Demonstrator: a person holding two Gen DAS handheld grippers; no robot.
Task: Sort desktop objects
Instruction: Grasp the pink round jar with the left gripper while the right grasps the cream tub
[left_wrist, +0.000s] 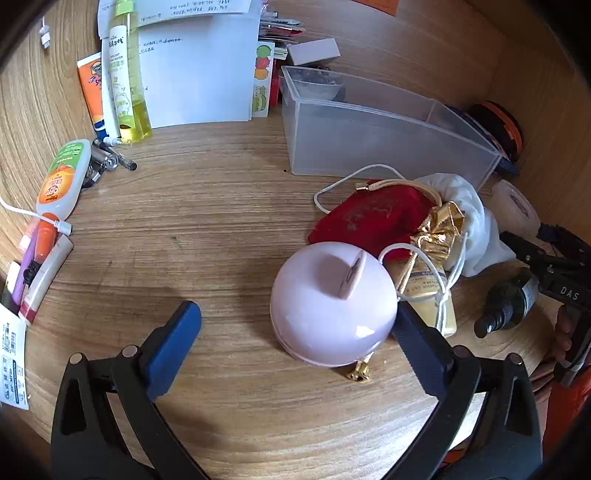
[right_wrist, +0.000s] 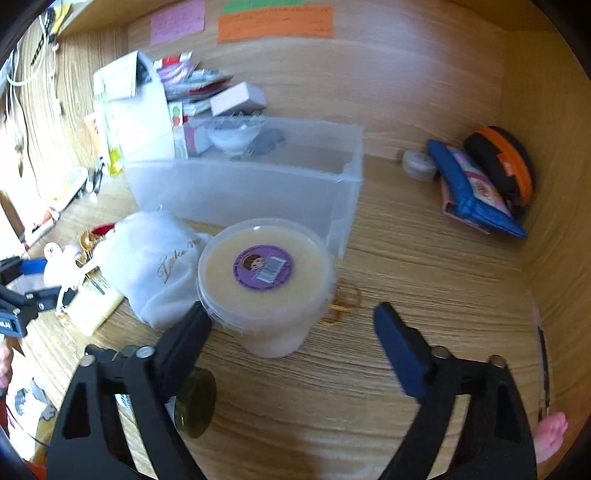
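Note:
My left gripper (left_wrist: 295, 314) is open wide over the wooden desk (left_wrist: 229, 229). A pink apple-shaped container (left_wrist: 332, 302) stands between its blue pads (left_wrist: 173, 343), close against the right pad and well apart from the left one. My right gripper (right_wrist: 293, 317) is open around a clear lidded tub (right_wrist: 262, 269) with a purple sticker. Its left finger (right_wrist: 192, 332) is at the tub's rim and the right one stands apart. A translucent bin (left_wrist: 369, 140) (right_wrist: 240, 184) stands behind both. The right gripper (left_wrist: 554, 269) also shows at the left wrist view's right edge.
A red pouch (left_wrist: 369, 218), gold wrapper (left_wrist: 443, 225), white pouch (right_wrist: 155, 266), cream tube (left_wrist: 432, 291) and dark bottle (left_wrist: 509, 302) crowd between the grippers. Papers, a yellow bottle (left_wrist: 129, 85) and tubes (left_wrist: 62, 177) lie left. A blue pouch (right_wrist: 476, 192) and orange case (right_wrist: 506, 162) sit by the right wall.

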